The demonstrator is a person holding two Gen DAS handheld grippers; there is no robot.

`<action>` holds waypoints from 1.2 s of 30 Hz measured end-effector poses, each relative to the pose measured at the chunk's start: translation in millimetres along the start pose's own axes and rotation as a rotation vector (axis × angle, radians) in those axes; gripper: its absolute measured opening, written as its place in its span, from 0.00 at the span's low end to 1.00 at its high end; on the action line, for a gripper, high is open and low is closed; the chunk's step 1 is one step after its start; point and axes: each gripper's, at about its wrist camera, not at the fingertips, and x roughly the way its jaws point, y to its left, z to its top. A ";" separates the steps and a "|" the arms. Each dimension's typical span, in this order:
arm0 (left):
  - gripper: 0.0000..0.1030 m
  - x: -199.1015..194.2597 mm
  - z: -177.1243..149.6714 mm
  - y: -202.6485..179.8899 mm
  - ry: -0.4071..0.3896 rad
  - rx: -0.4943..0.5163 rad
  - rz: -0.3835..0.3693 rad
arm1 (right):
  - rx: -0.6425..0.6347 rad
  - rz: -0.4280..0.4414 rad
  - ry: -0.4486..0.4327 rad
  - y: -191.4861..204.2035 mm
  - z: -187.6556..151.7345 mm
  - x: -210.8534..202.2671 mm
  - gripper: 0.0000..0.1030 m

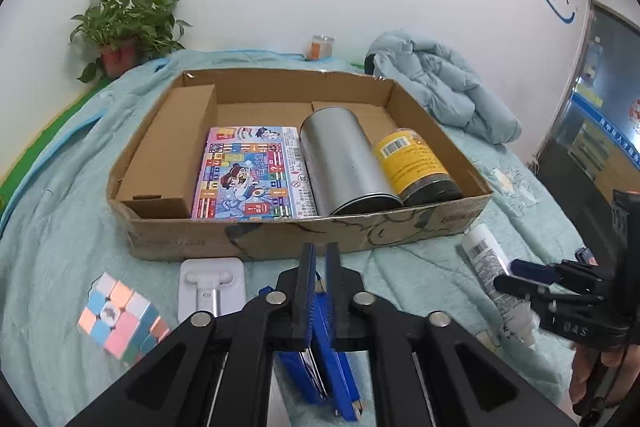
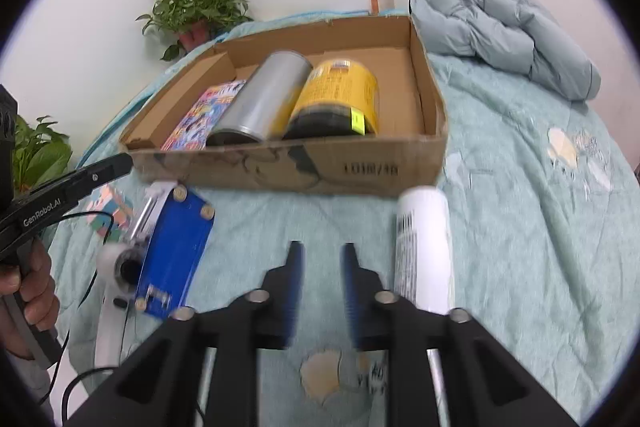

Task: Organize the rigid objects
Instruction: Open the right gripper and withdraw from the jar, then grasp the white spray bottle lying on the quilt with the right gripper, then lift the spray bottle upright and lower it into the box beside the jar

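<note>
Clamped between the left tongs (image 1: 320, 259), nearest the left wrist camera, is a flat blue rectangular plate with metal corner studs (image 1: 320, 359), held on edge just short of the shallow brown cardboard tray (image 1: 304, 231) on the pale green quilted bed cover (image 1: 52, 235). Already lying in the tray are a plain brown carton (image 1: 172, 151), a colourful printed game box (image 1: 248, 173), a silver metal canister on its side (image 1: 344, 163) and a yellow-labelled jar with a dark lid (image 1: 416, 163), side by side. Outside it, a pastel puzzle cube (image 1: 120, 315) and a white plastic stand (image 1: 211, 285) wait near the front wall, left of the tongs.

From the right wrist camera, the right tongs (image 2: 322, 259) stand part-way open with nothing between them, hovering over the cover; a white cylindrical tube with printed text (image 2: 424, 247) lies just to their right. A white handheld device (image 2: 116, 267) lies beside the blue plate. By my reckoning four things are packed and at least five remain.
</note>
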 end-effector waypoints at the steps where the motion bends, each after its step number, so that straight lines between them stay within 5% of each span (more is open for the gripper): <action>1: 0.59 -3.1 -2.6 -0.9 0.001 0.001 0.014 | 0.013 -0.021 -0.004 -2.7 -2.4 -3.6 0.82; 2: 0.99 -6.3 -5.0 -1.5 -0.006 -0.007 0.031 | 0.028 -0.031 -0.017 -5.9 -3.3 -5.9 0.94; 4: 1.00 -11.9 -8.9 -3.7 -0.052 -0.024 0.029 | 0.079 -0.034 -0.036 -19.4 -7.0 -14.4 0.94; 10: 0.99 -5.3 -22.3 -12.4 0.016 -0.046 -0.010 | 0.163 -0.043 0.037 -53.9 -23.5 -6.9 0.89; 15: 0.99 1.6 -31.3 -24.9 0.060 -0.045 -0.081 | 0.191 -0.030 0.146 -58.5 -36.4 15.3 0.42; 20: 0.99 4.5 -31.7 -27.8 0.099 -0.062 -0.146 | 0.120 -0.072 0.129 -54.9 -40.1 10.7 0.42; 27: 0.99 14.4 -22.6 -41.6 0.167 -0.084 -0.332 | -0.075 -0.098 0.141 -23.6 -57.0 2.2 0.45; 32: 0.99 29.7 -15.8 -61.4 0.205 -0.073 -0.384 | 0.055 0.105 0.073 -38.5 -48.1 -15.2 0.61; 36: 0.99 50.8 -13.3 -74.2 0.262 -0.082 -0.417 | 0.105 0.052 0.076 -53.0 -44.6 -8.8 0.56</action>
